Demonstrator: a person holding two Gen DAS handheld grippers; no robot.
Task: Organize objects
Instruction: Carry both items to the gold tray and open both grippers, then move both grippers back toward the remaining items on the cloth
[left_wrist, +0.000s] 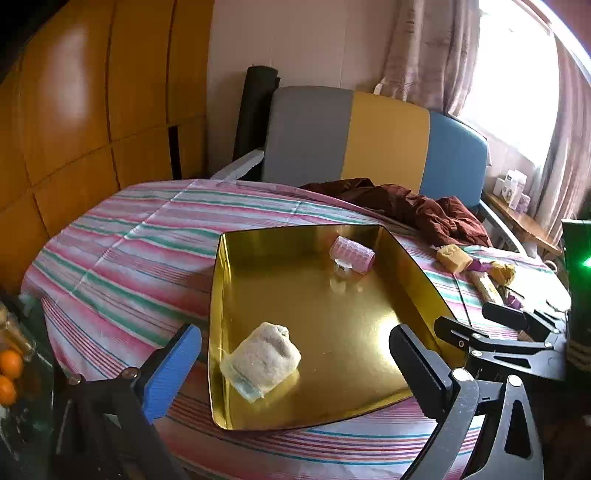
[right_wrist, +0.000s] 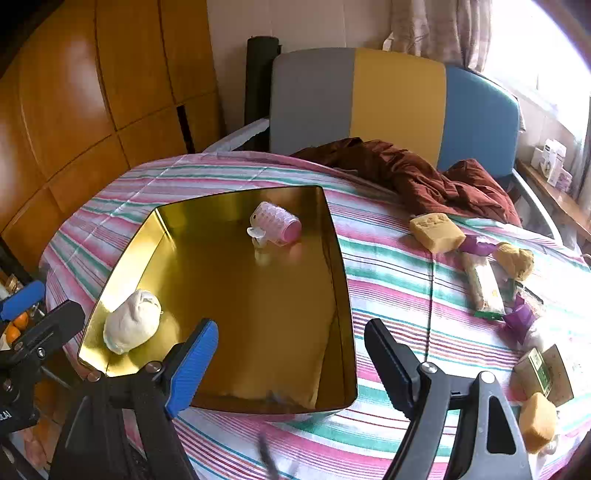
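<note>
A gold tray (left_wrist: 406, 258) (right_wrist: 340, 266) lies on the striped table. In it are a pink hair roller (left_wrist: 351, 254) (right_wrist: 275, 222) at the far side and a rolled white cloth (left_wrist: 264, 360) (right_wrist: 132, 321) at the near left. My left gripper (left_wrist: 295, 358) is open and empty, its jaws either side of the cloth, just above the tray's near edge. My right gripper (right_wrist: 291, 354) is open and empty over the tray's near right corner; it also shows in the left wrist view (left_wrist: 509, 332).
Right of the tray lie a yellow sponge block (right_wrist: 436, 231) (left_wrist: 453, 257), purple wrappers (right_wrist: 519, 319), a long packet (right_wrist: 484, 286), a green box (right_wrist: 543, 373) and a tan sponge (right_wrist: 537, 421). A dark red cloth (right_wrist: 424, 173) lies at the far side by a padded chair (right_wrist: 395, 103). Oranges (left_wrist: 9, 373) sit at the left.
</note>
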